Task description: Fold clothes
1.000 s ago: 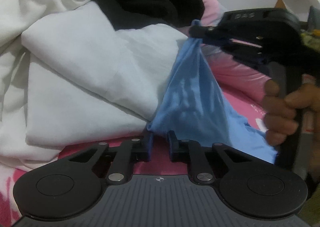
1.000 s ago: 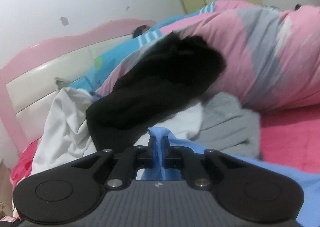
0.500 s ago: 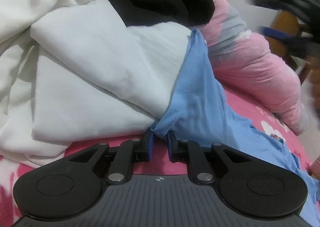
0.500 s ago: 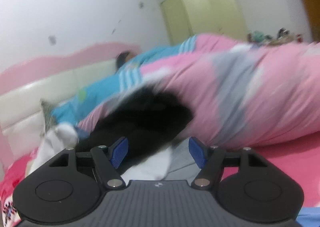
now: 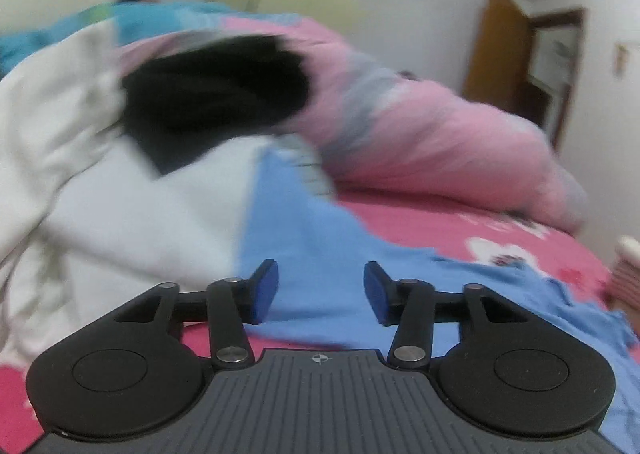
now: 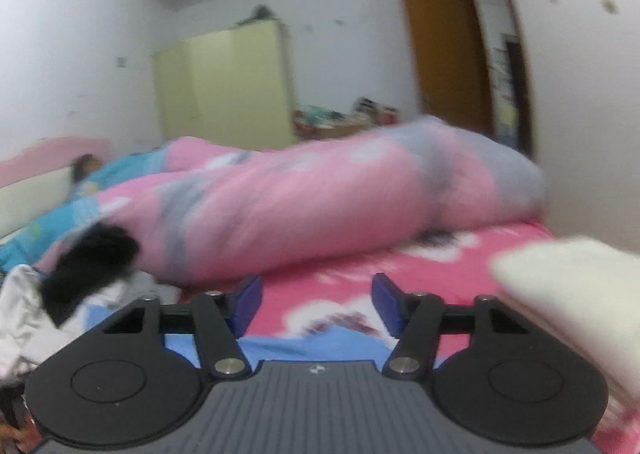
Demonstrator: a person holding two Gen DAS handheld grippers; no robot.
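So right up close, my left gripper [image 5: 320,292] has its blue fingers [image 5: 265,290] spreading apart with nothing pinched, the blue shirt [image 5: 304,230] just lying on the bed below and past the tips, not touched by either pad as far as I can see. Same story on the other side: my right gripper [image 6: 316,304] has its fingers [image 6: 246,304] apart but easing inward, and there's nothing in the gap, only the pink floral bedsheet [image 6: 360,274] showing between them, with an edge of the blue shirt [image 6: 320,338] tucked low under the tips. The shirt is spread loosely on the sheet [image 5: 440,221], running off to the right in the left wrist view, and its left edge lies against a white garment [image 5: 152,205] that's heaped up on the left. A black piece of clothing [image 5: 216,89] sits on top of that white pile, a bit further back, and a scrap of grey fabric [image 5: 308,165] pokes out just beside the shirt's far corner. In the right wrist view something pale and cream coloured [image 6: 572,294] sits close on the right, too blurry for me to say what it is. Behind all the clothes there's a big rolled pink and grey duvet [image 6: 340,205] across the bed, then turquoise bedding [image 5: 168,17] near the pink headboard [image 6: 52,151]. Furthest back are a pale yellow wardrobe [image 6: 224,85] against the white wall and a brown wooden door [image 6: 444,49] on the right. Everything's kind of smeared, fyi.
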